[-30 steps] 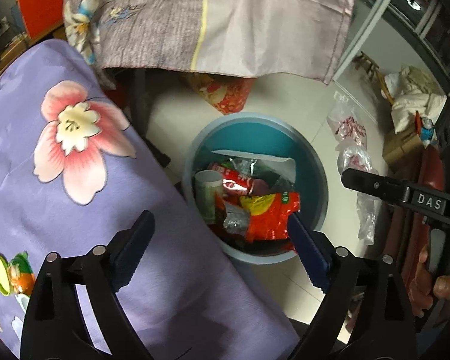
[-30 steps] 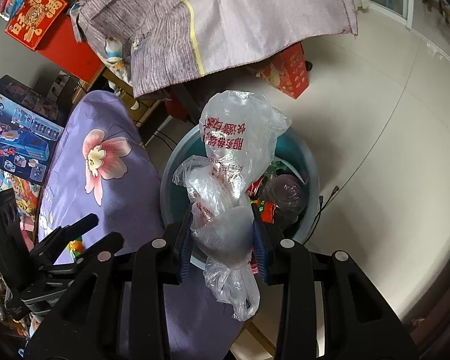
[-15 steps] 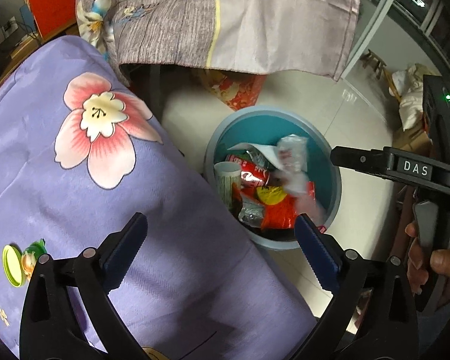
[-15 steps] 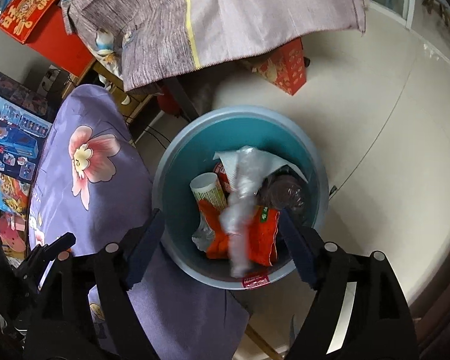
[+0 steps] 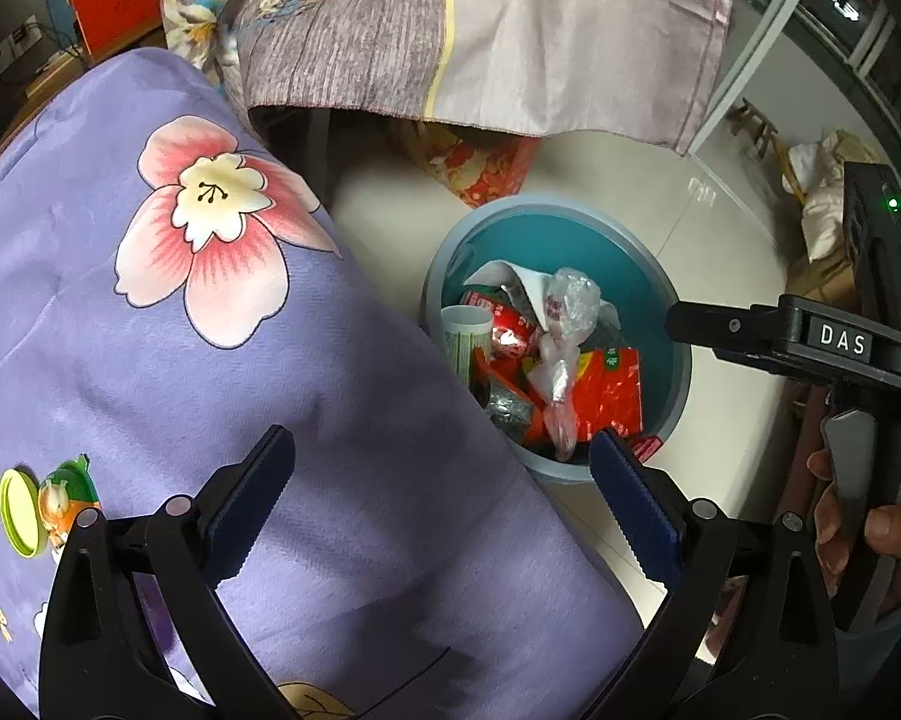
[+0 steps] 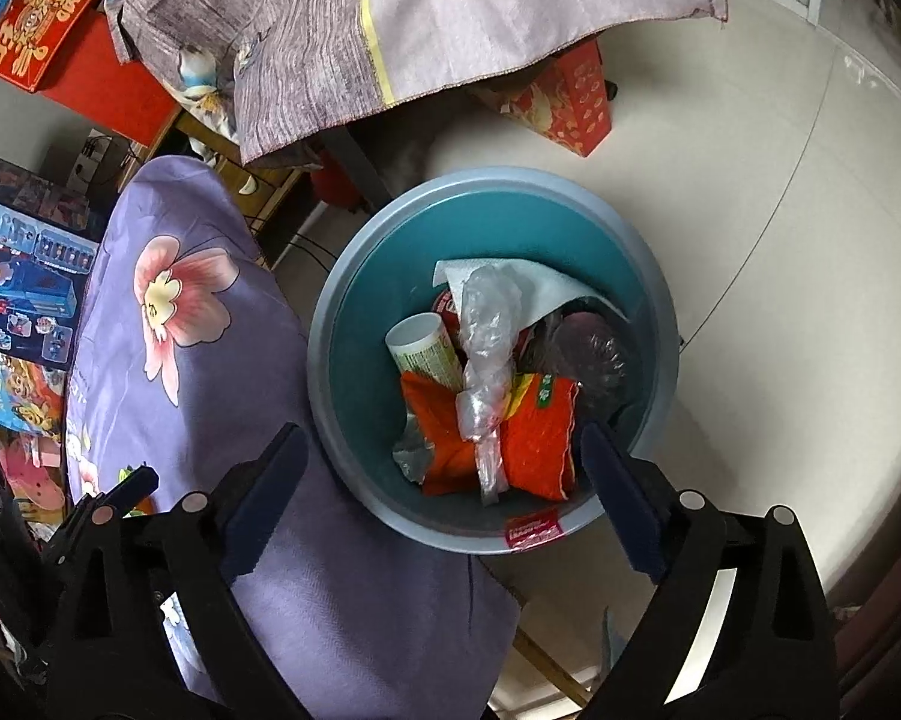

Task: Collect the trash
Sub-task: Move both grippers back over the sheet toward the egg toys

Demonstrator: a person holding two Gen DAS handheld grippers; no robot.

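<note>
Crumpled clear plastic bag [image 6: 485, 372] lies in the round teal bin [image 6: 354, 324] ahead of the right gripper [image 6: 444, 495], whose jaws have just been opening and hold nothing, the left gripper [image 5: 444, 507] gapes empty too, and a green lid [image 5: 18, 513] left of its fingers may remain.

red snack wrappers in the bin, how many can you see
2: one red wrapper on the right with a green and yellow corner, one left of it under the clear plastic bag. More may be buried.

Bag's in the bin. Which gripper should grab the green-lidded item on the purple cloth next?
Left, probably. The left gripper is open and empty above the purple cloth, with the green-lidded item just beside it. The right gripper, open after releasing the plastic bag, hangs over the bin.
</note>
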